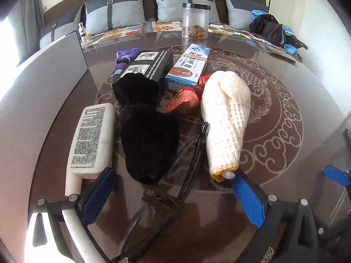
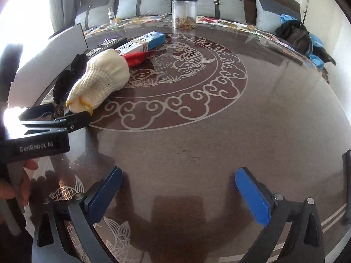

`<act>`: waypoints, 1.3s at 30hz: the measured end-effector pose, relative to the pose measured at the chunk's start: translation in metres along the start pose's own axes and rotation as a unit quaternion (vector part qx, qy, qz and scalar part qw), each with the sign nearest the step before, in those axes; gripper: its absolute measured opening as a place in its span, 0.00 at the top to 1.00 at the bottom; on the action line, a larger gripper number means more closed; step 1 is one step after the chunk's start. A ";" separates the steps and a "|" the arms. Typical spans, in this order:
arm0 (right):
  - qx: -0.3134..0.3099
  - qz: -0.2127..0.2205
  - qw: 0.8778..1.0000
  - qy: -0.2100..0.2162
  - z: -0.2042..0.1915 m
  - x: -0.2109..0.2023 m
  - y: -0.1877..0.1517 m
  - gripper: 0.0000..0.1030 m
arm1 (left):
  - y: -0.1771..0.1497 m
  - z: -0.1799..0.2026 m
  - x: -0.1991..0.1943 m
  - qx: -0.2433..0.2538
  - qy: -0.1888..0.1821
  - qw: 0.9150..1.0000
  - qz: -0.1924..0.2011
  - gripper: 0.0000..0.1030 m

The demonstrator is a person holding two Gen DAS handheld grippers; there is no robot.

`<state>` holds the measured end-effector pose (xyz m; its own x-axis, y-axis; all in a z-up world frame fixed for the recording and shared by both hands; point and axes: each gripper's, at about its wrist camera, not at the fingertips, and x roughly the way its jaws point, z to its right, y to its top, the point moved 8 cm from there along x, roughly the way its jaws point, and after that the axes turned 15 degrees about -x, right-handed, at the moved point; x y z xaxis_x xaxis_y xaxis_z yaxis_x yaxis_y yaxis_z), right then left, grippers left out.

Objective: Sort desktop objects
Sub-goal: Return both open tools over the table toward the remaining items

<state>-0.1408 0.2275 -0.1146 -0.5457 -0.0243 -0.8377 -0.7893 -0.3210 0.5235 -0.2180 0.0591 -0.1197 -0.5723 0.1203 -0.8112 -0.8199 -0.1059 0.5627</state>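
While my left tool (image 1: 173, 194) hangs with its blue pads spread wide and nothing pressed between them, the things to sort lie bunched just ahead of it on the bench (image 1: 285, 114). Between the pads I see a black pouch (image 1: 147, 138), its long axis running away from me, its gathered neck at the far end against a black box (image 1: 145, 65). To its right lies a cream glove (image 1: 226, 120), also lengthwise away from me, yellow-edged cuff toward me and just at the right pad, fingers pointing to the far side. Glasses (image 1: 193, 164) lie between pouch and glove, partly under clear wrap, one arm running up along the glove. A white bottle (image 1: 92, 135) lies left of the pouch, its long axis parallel to it and its near end beside the left pad. Behind the glove sit red packets (image 1: 186, 100), then a blue and white box (image 1: 188, 65) pointing away, and a purple thing (image 1: 124, 59) behind the black box. A clear jar (image 1: 196, 20) stands upright well beyond, near the far edge.

My right tool (image 2: 178, 195) is likewise apart, over bare bench to the right of the pile. From there the left tool shows at the glove's cuff, held by a hand (image 2: 15, 186).
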 end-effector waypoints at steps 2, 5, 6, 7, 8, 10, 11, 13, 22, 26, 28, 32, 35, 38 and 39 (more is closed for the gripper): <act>0.001 0.002 1.000 -0.002 0.000 -0.001 0.000 0.00 | 0.002 0.001 0.001 0.000 0.001 1.000 0.000 0.00; 0.004 0.007 1.000 -0.006 0.000 0.000 0.000 0.00 | 0.003 0.002 0.002 0.000 0.001 1.000 0.000 0.00; 0.004 0.009 1.000 -0.006 0.000 0.000 0.000 0.00 | 0.003 0.002 0.002 0.000 0.001 1.000 0.000 0.00; 0.004 0.010 1.000 -0.006 0.000 -0.001 -0.001 0.00 | 0.003 0.002 0.002 0.000 0.001 1.000 0.000 0.00; 0.004 0.011 1.000 -0.007 0.000 -0.001 -0.001 0.00 | 0.003 0.002 0.002 0.000 0.001 1.000 0.000 0.00; 0.005 0.014 1.000 -0.007 0.001 -0.001 -0.001 0.00 | 0.003 0.002 0.002 0.000 0.001 1.000 0.000 0.00; 0.005 0.015 1.000 -0.007 0.001 -0.001 -0.001 0.00 | 0.003 0.002 0.002 0.000 0.001 1.000 0.000 0.00; 0.006 0.015 1.000 -0.007 0.001 -0.001 -0.001 0.00 | 0.003 0.002 0.002 0.000 0.001 1.000 0.000 0.00; 0.012 0.017 1.000 -0.013 0.002 -0.001 0.000 0.00 | 0.003 0.002 0.002 0.000 0.001 1.000 0.000 0.00; 0.012 0.018 1.000 -0.013 0.003 -0.001 0.000 0.00 | 0.003 0.002 0.002 0.000 0.001 1.000 0.000 0.00; 0.012 0.018 1.000 -0.013 0.002 -0.001 0.000 0.00 | 0.003 0.002 0.002 0.000 0.001 1.000 0.000 0.00; 0.012 0.018 1.000 -0.013 0.002 -0.001 0.000 0.00 | 0.003 0.002 0.002 0.000 0.001 1.000 0.000 0.00; 0.012 0.018 1.000 -0.013 0.002 -0.001 0.000 0.00 | 0.003 0.002 0.002 0.000 0.001 1.000 0.000 0.00; 0.012 0.018 1.000 -0.013 0.002 -0.001 0.000 0.00 | 0.003 0.002 0.002 0.000 0.001 1.000 0.000 0.00; 0.012 0.018 1.000 -0.013 0.002 -0.001 0.000 0.00 | 0.003 0.002 0.002 0.000 0.001 1.000 0.000 0.00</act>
<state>-0.1408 0.2297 -0.1138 -0.5804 -0.0109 -0.8143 -0.7757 -0.2971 0.5568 -0.2214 0.0605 -0.1191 -0.5718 0.1175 -0.8119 -0.8201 -0.1057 0.5623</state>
